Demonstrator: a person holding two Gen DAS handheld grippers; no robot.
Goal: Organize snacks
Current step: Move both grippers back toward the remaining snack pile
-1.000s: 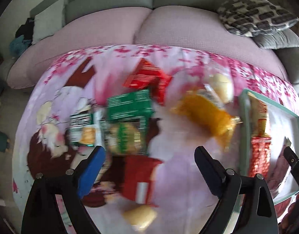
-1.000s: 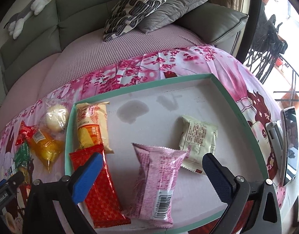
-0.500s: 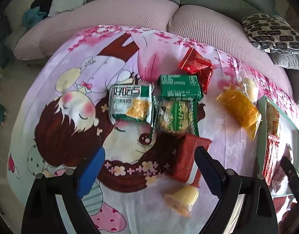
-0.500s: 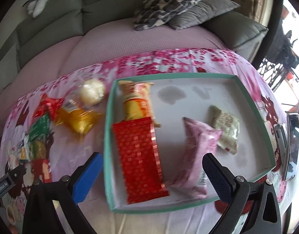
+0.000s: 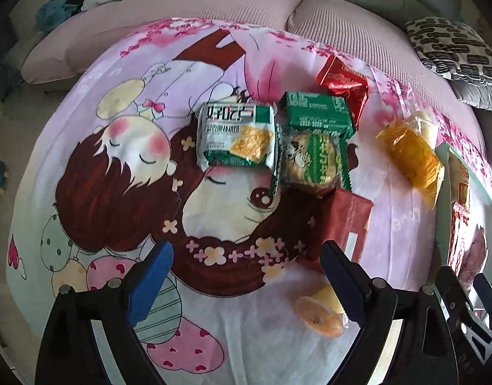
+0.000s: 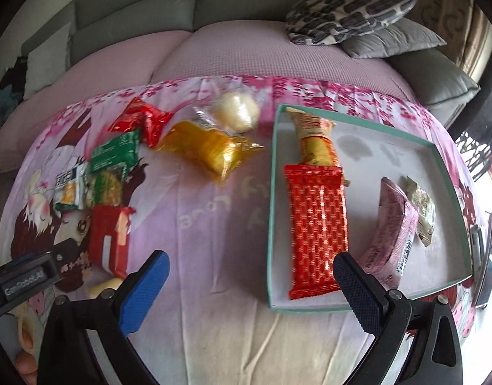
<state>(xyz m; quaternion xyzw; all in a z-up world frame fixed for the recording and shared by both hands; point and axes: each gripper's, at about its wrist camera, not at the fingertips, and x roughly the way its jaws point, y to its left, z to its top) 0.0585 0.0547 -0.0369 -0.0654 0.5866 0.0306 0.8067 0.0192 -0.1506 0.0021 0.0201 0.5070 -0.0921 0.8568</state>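
Loose snacks lie on the cartoon-print cloth: a white-green cracker pack [image 5: 235,134], a green pack [image 5: 318,114], a green cookie pack [image 5: 313,158], a red pack [image 5: 343,78], a dark red pack [image 5: 347,221], a yellow bag [image 5: 409,157] and a jelly cup [image 5: 319,314]. My left gripper [image 5: 246,276] is open and empty, just short of them. The teal tray [image 6: 273,199] holds a red wafer pack [image 6: 316,224], a yellow pack [image 6: 316,141], a pink pack [image 6: 393,234] and a pale pack [image 6: 424,208]. My right gripper [image 6: 250,285] is open and empty, in front of the tray's left edge.
A pink-covered sofa seat [image 6: 233,54] with patterned and grey cushions [image 6: 352,12] runs behind the cloth. A white bun [image 6: 236,110] in clear wrap lies by the yellow bag [image 6: 210,147]. A phone [image 6: 481,269] lies right of the tray.
Both grippers have swung to the left. The left view went from the tray side to the cracker packs. The right view went from over the tray to its left edge. Both stayed open.
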